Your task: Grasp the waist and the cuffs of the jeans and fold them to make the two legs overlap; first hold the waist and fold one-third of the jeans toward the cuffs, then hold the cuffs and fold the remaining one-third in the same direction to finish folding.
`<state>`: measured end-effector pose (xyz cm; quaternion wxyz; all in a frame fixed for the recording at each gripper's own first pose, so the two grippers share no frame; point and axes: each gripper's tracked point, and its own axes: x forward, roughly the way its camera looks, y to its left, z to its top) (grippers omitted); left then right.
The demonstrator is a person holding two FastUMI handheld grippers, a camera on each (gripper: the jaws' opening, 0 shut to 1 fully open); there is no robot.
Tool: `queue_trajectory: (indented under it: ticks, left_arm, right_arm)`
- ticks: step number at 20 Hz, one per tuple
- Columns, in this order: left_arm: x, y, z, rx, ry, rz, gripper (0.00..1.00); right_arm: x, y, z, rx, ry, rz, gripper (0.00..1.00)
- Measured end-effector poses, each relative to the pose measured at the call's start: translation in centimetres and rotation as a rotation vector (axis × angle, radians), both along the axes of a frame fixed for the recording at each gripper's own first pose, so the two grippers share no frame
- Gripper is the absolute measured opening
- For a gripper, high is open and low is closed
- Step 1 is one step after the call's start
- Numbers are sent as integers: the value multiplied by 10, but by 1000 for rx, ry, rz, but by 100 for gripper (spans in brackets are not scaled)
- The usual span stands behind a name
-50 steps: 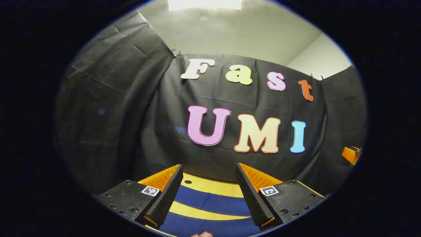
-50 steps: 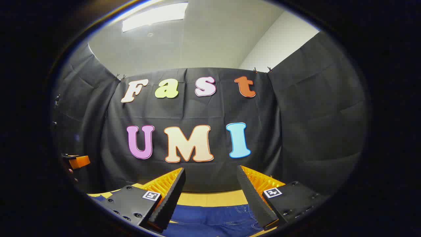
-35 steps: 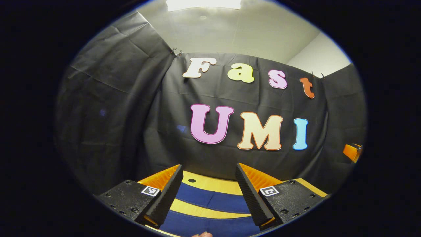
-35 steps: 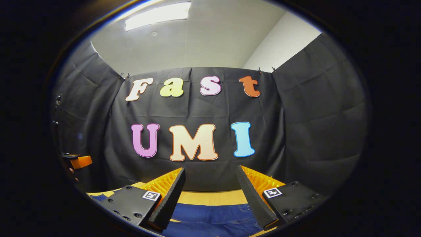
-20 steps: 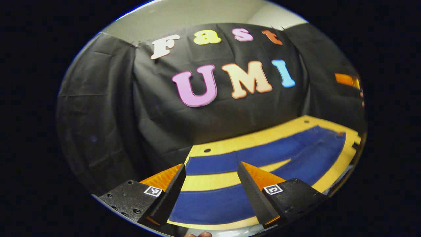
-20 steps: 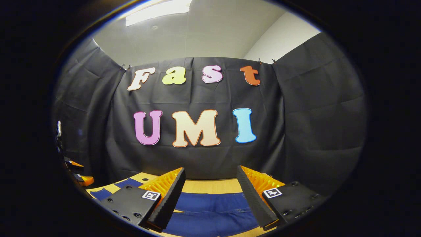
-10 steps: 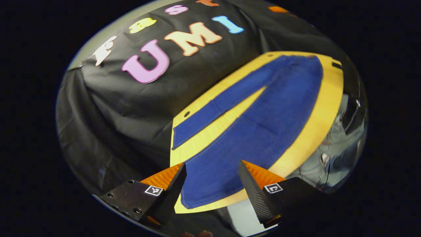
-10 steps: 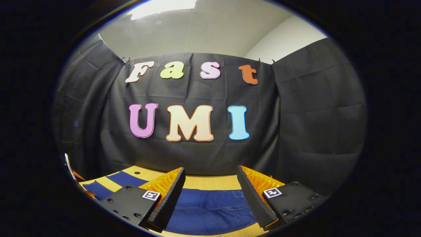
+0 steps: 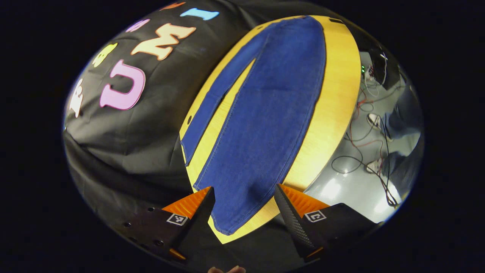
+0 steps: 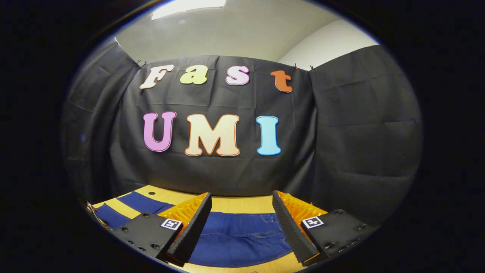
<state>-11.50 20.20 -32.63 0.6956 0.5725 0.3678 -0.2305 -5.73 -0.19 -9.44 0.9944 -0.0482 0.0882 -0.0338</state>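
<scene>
Where the left gripper view looks down along the tabletop, jeans spread flat and unfolded, 2 legs parted in a narrow V with bare wood between them. Nearer leg's cuff just ahead of the left gripper, between the fingers in the picture but not touched; jaws spread wide, nothing held. Farther leg's cuff close to the tabletop's far edge by the black cloth wall. Off the tabletop's other side, grey floor strewn with cables.

In the right gripper view, waist end of the jeans flat on the tabletop, straight ahead of the right gripper. Jaws likewise wide apart, gripping nothing, poised above the denim. Both legs trailing off to the left edge.
</scene>
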Motion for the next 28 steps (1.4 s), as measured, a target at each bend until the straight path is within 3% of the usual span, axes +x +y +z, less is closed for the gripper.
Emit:
queue_trajectory:
  ticks: [4,8,10,12,15,17,23,28]
  left_arm:
    - [8,-3,-8,21,34,-54,92]
    - [15,-8,-18,29,59,-100,77]
    - [20,-11,-26,34,67,-124,65]
    - [22,-14,-32,48,113,-144,46]
    - [16,-11,-35,17,135,-97,12]
    - [17,-12,-32,4,130,-76,0]
    - [17,-11,-35,-41,166,19,0]
    - [18,-10,-35,-8,193,15,0]
  right_arm:
    - [-4,-7,-6,-18,14,-30,100]
    - [-9,-7,-12,-29,26,-56,100]
    - [-12,-8,-17,-45,36,-63,100]
    - [-12,-9,-21,-63,46,-65,100]
    - [-10,-15,-37,-107,78,-49,99]
    - [-9,-26,-49,-164,115,-29,99]
    - [-6,-80,-109,-447,269,78,100]
    - [-13,-122,-172,-616,437,171,99]
